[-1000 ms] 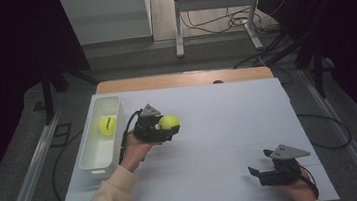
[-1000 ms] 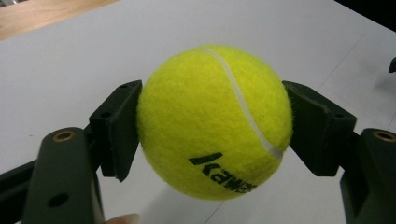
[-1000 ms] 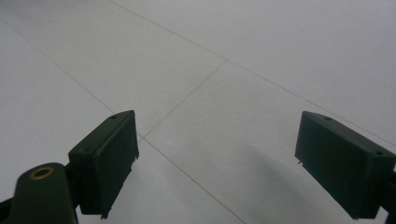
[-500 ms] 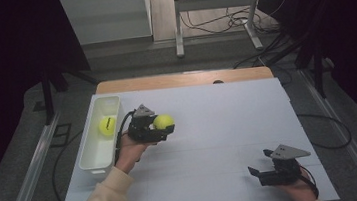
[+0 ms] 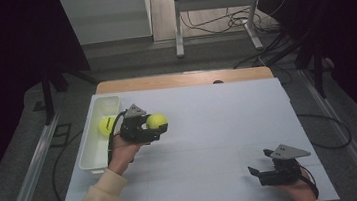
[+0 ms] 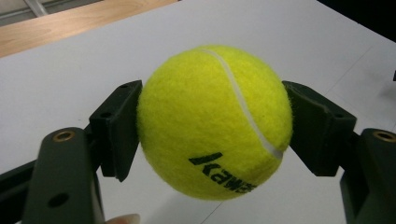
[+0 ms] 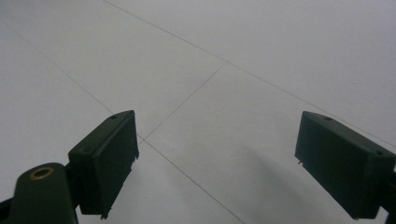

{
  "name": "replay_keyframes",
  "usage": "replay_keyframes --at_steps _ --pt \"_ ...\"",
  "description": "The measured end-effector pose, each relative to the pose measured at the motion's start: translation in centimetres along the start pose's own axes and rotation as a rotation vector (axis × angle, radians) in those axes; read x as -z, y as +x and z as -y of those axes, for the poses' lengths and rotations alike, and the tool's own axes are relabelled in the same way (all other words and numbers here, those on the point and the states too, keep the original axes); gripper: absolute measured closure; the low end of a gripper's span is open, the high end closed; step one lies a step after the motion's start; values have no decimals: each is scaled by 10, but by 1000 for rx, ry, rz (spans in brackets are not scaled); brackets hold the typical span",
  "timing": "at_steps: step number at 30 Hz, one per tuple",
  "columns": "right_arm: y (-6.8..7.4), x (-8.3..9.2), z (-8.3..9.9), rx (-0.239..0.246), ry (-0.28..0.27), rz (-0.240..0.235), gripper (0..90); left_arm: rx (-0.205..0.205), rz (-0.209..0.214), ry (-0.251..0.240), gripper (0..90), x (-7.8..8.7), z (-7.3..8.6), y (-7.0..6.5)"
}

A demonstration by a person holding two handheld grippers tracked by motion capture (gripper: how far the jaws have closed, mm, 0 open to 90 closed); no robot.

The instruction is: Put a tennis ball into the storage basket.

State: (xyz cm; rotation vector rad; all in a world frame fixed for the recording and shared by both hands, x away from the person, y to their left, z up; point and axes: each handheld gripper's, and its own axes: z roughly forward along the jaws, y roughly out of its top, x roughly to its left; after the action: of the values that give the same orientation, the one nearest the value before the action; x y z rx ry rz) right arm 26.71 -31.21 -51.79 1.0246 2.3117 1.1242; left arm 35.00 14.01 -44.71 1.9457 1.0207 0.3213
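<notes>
I have the left gripper (image 5: 155, 127) clamping a yellow tennis ball (image 6: 215, 122) between its fingers, just beside the white bin (image 5: 95, 159), where a second tennis ball (image 5: 107, 125) lies. My right gripper (image 5: 258, 174) rests well apart, fingers wide over bare table (image 5: 219, 126).

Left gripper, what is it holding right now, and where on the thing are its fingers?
The left gripper holds a yellow tennis ball, its fingers pressed on opposite sides at the ball's widest part. The right gripper holds nothing.
</notes>
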Motion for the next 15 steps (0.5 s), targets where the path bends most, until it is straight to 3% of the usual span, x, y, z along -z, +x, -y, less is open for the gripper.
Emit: replay_keyframes --at_steps 15 --pt "0 2 -1 4 -13 6 137 33 -13 -41 261 23 -1 10"
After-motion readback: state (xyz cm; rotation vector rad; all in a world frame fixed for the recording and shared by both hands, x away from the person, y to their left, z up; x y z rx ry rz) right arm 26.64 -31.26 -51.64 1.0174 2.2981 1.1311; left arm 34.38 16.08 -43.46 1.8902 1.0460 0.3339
